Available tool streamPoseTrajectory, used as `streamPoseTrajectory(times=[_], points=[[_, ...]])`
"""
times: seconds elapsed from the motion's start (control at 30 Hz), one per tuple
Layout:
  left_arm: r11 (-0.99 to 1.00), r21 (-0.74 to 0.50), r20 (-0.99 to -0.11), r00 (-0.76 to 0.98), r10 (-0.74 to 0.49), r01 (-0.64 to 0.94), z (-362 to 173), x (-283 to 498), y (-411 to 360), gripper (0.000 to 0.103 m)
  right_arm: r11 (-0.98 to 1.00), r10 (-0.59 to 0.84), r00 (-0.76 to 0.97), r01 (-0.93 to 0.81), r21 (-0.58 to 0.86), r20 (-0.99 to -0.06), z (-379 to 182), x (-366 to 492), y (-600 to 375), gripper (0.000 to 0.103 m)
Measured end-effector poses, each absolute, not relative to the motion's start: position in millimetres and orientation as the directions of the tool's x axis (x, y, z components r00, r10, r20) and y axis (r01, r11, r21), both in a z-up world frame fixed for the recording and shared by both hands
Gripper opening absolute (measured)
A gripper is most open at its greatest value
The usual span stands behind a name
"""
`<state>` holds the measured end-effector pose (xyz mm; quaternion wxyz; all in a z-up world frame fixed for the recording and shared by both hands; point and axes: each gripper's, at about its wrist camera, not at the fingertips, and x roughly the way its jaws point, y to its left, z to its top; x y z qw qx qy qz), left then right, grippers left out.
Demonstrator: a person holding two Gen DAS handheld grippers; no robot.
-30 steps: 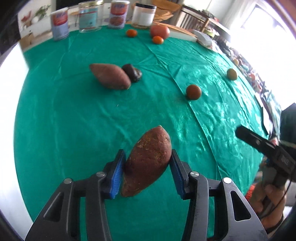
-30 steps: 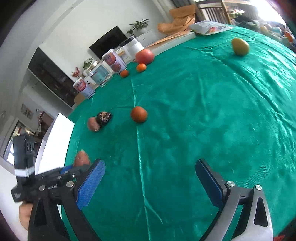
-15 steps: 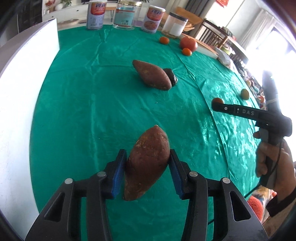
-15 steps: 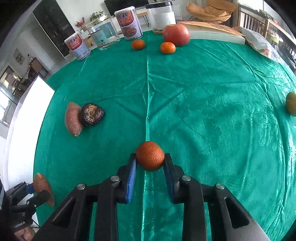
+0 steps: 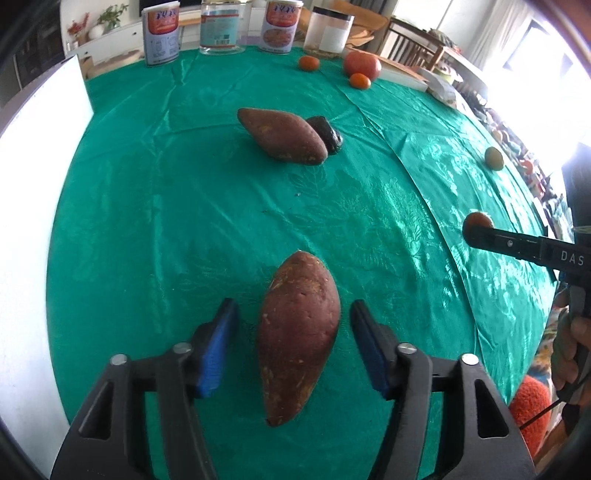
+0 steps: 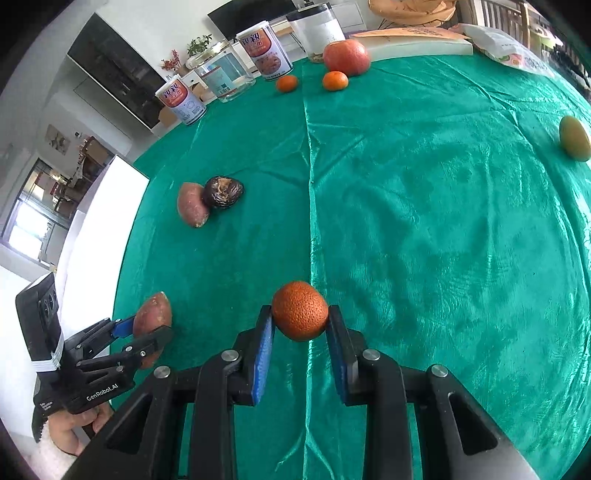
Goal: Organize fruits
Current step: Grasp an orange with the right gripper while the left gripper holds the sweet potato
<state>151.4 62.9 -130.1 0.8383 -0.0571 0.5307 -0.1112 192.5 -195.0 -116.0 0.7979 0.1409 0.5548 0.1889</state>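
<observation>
My left gripper is open, its blue pads clear of a brown sweet potato that lies between them on the green cloth; it also shows in the right wrist view. My right gripper is shut on an orange; the orange shows at the right of the left wrist view. A second sweet potato touches a dark round fruit farther back. A yellow-green fruit lies at the far right.
At the table's far edge stand several cans and jars, a big red fruit, two small oranges and a flat box. A white board stands along the left edge of the green tablecloth.
My left gripper has opened and let go of the sweet potato, which now rests on the cloth. My right gripper, shut on the orange half a second ago, still holds it.
</observation>
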Motion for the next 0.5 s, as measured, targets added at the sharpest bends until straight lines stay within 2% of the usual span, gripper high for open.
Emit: streamPoseTrajectory(times=[0.17, 0.33, 0.4, 0.43, 0.47, 0.5], points=[[0.958, -0.233, -0.872, 0.400, -0.281, 0.165, -117.7, 149.5, 74.2, 0.086, 0.852, 0.516, 0.325, -0.099, 0.514, -0.792, -109.5, 184.1, -211.0, 0.028], [0.955, -0.168, -0.895, 0.368, -0.251, 0.243, -125.4, 148.1, 60.3, 0.086, 0.854, 0.510, 0.328, -0.082, 0.514, -0.795, -105.8, 182.2, -213.0, 0.028], [0.952, -0.101, -0.902, 0.378, -0.210, 0.288, -129.3, 144.4, 46.8, 0.084, 0.852, 0.513, 0.330, -0.082, 0.517, -0.793, -103.6, 179.5, -212.3, 0.028], [0.951, -0.066, -0.904, 0.386, -0.185, 0.301, -131.6, 143.6, 41.2, 0.080, 0.853, 0.512, 0.331, -0.085, 0.516, -0.792, -102.6, 177.8, -211.8, 0.028], [0.952, -0.048, -0.906, 0.389, -0.169, 0.302, -134.2, 144.1, 37.8, 0.067, 0.853, 0.512, 0.332, -0.088, 0.515, -0.792, -101.9, 176.3, -211.7, 0.028], [0.954, -0.054, -0.907, 0.384, -0.170, 0.296, -136.5, 146.1, 37.3, 0.049, 0.853, 0.513, 0.332, -0.090, 0.514, -0.792, -100.8, 174.3, -211.0, 0.028]])
